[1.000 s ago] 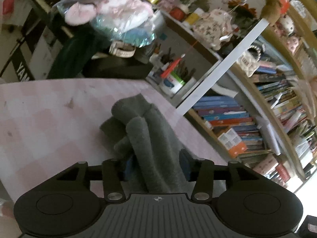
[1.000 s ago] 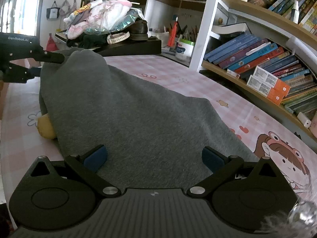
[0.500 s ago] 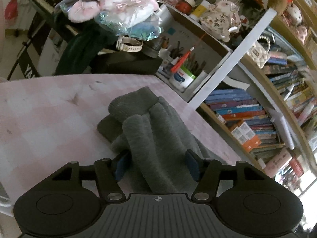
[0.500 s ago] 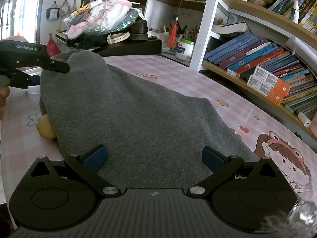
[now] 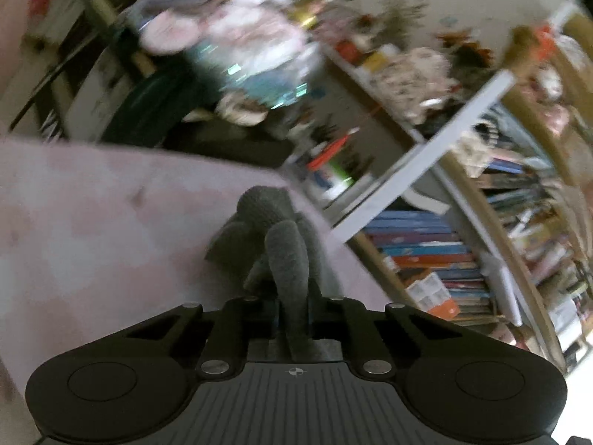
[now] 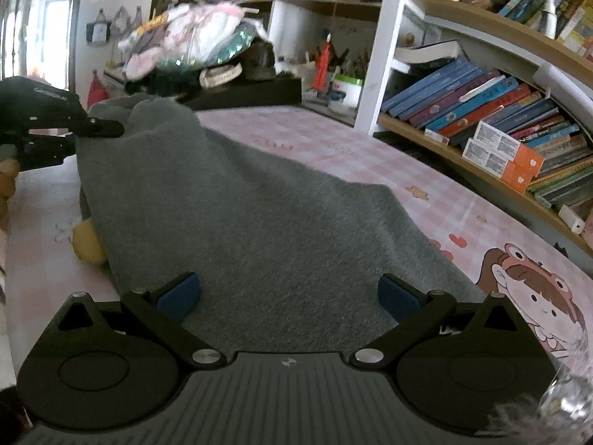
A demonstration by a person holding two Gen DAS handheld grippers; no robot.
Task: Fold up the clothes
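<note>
A grey garment (image 6: 259,222) lies spread on the pink checked tablecloth (image 6: 426,193). My right gripper (image 6: 285,293) is open, its blue pads (image 6: 178,293) low over the near edge of the cloth. My left gripper (image 5: 292,307) is shut on a bunched fold of the grey garment (image 5: 287,256) and holds it raised above the table; this view is blurred. In the right wrist view the left gripper (image 6: 92,128) shows at the far left, pinching the raised far end of the garment.
A bookshelf (image 6: 481,104) full of books runs along the right of the table. A black stand with a pile of clothes and bags (image 6: 192,44) stands at the far end. A pen cup (image 6: 344,89) sits by the shelf post. A yellow object (image 6: 87,241) peeks from under the cloth.
My left gripper has closed on the fold of grey cloth and is moving fast, lifting it. My right gripper has stayed still and open.
</note>
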